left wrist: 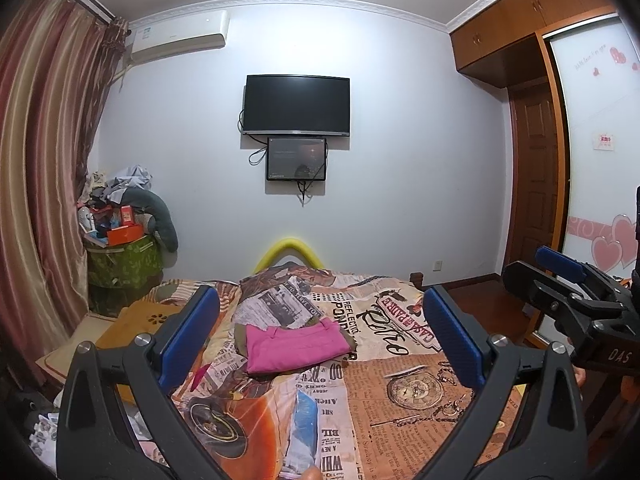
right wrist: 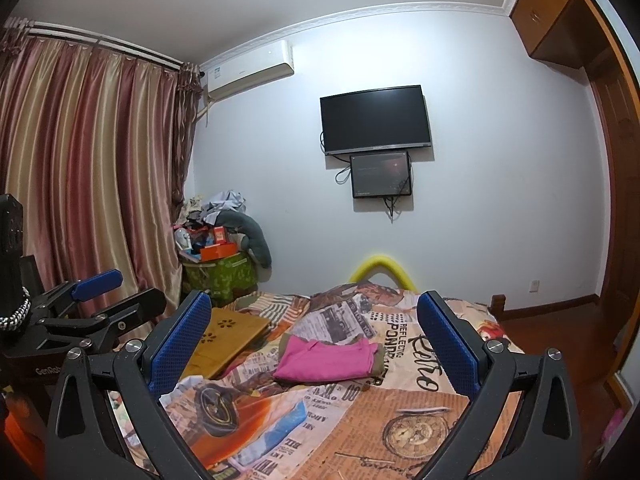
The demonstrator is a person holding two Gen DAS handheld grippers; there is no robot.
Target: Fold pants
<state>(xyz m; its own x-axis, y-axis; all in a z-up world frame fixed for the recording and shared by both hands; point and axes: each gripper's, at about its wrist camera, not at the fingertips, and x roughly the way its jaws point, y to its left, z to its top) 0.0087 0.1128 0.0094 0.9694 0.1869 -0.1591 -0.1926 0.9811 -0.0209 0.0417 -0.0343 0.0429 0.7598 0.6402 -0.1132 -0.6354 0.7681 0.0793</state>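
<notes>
Folded pants lie mid-bed on the bedspread (board to their left), television on the wall behind.

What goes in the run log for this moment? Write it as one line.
left claw: open, empty | right claw: open, empty | pink pants: folded on bed, untouched

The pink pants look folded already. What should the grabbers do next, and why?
Probably nothing more than pulling back. The pink pants lie in a neat folded stack on the bed, and the left gripper and right gripper both hang open above it, holding nothing.
</notes>
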